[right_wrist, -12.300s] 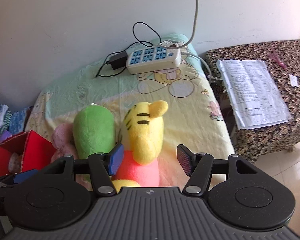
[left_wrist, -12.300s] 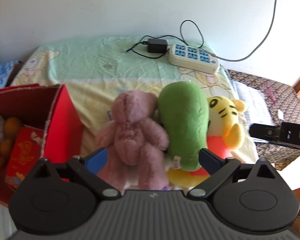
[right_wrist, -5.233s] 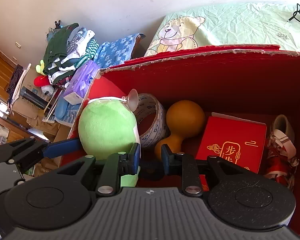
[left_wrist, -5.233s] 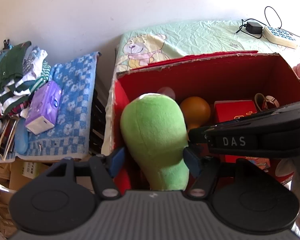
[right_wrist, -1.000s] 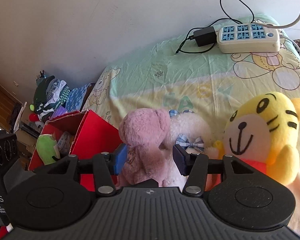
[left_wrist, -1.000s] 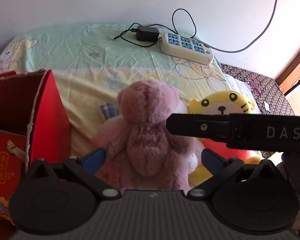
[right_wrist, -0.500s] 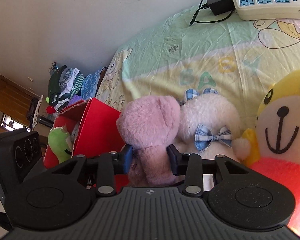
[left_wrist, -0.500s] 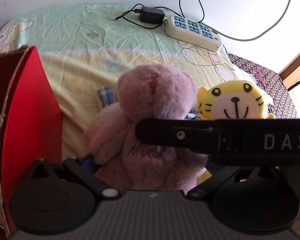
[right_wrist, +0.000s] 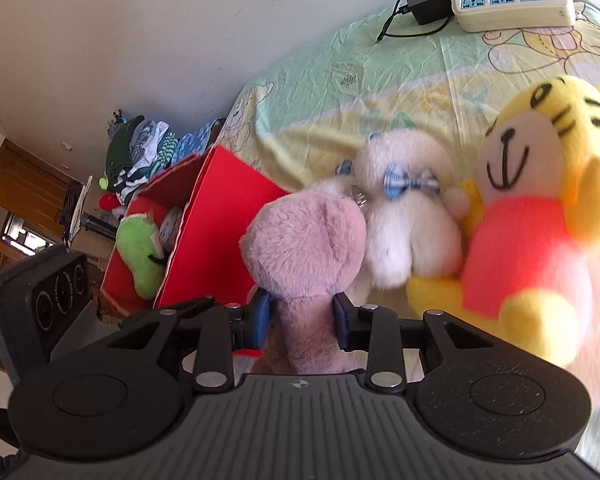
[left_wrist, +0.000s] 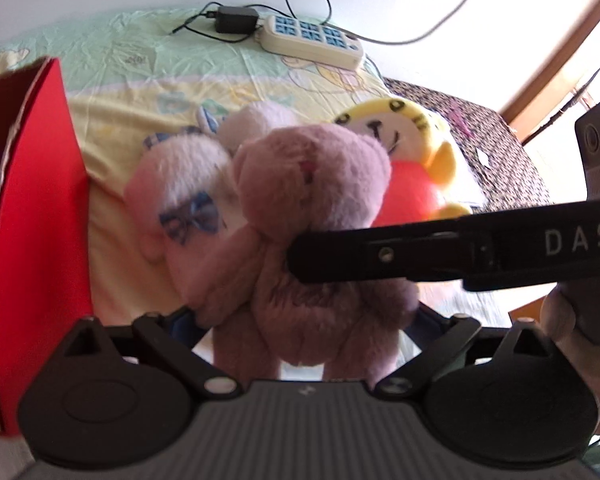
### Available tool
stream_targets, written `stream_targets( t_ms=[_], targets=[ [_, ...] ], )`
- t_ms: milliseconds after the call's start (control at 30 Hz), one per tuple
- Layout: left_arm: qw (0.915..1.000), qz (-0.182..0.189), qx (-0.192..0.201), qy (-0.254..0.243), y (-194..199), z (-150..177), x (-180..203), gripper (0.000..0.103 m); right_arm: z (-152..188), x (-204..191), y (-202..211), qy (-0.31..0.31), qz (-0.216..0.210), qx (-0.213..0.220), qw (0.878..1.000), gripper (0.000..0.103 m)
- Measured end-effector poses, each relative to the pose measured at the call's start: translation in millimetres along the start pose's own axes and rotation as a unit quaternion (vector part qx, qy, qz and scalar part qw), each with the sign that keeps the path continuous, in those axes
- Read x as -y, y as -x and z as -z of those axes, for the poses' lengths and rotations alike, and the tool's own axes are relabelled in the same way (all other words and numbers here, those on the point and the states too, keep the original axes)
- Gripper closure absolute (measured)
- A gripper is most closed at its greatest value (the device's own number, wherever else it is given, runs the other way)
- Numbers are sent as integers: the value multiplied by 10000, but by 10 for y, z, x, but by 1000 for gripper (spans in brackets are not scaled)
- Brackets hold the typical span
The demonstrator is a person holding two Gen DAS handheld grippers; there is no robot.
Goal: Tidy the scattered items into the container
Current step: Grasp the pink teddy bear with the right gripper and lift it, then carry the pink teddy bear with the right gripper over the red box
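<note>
My right gripper (right_wrist: pixel 300 322) jaws are closing on the pink teddy bear (right_wrist: pixel 306 256) beside the red box (right_wrist: pixel 204 240), left gripper (left_wrist: pixel 300 320) jaws wide, opening, straddling its legs; risk: soft plush slips, or the white bear (right_wrist: pixel 404 232) touching it snags.

Bear (left_wrist: pixel 312 216): dusty pink. Rabbit (right_wrist: pixel 404 216): white, apparently with a blue checked bow. Tiger (right_wrist: pixel 540 184): yellow, black stripes, red shirt. Box (left_wrist: pixel 32 216): red. Sheet (left_wrist: pixel 148 56): pale green and yellow, cartoon print. Power strip (left_wrist: pixel 312 42): cream, blue sockets.
</note>
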State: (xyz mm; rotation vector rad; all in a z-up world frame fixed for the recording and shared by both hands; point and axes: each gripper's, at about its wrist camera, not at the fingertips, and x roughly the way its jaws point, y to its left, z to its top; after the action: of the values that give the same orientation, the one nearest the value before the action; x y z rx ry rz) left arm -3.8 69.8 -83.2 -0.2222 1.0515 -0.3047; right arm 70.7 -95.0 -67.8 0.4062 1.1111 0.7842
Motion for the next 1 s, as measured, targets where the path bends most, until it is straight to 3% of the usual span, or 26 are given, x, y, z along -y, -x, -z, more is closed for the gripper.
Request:
stream_targets(
  t_ms=[167, 333, 500, 1000],
  targets=[
    [9992, 281, -238, -185, -11, 253, 0, 1, 302, -37, 61, -18, -26, -119, 9999, 71],
    [9984, 250, -396, -302, -142, 384, 125, 5, 543, -18, 1, -124, 80, -294, 9995, 71],
    [9988, 261, -342, -228, -37, 496, 115, 8, 674, -110, -22, -26, 160, -327, 9993, 71],
    [9990, -328, -182, 230, 749, 922, -343, 12, 807, -714, -540, 399, -544, -912, 9935, 70]
  ],
)
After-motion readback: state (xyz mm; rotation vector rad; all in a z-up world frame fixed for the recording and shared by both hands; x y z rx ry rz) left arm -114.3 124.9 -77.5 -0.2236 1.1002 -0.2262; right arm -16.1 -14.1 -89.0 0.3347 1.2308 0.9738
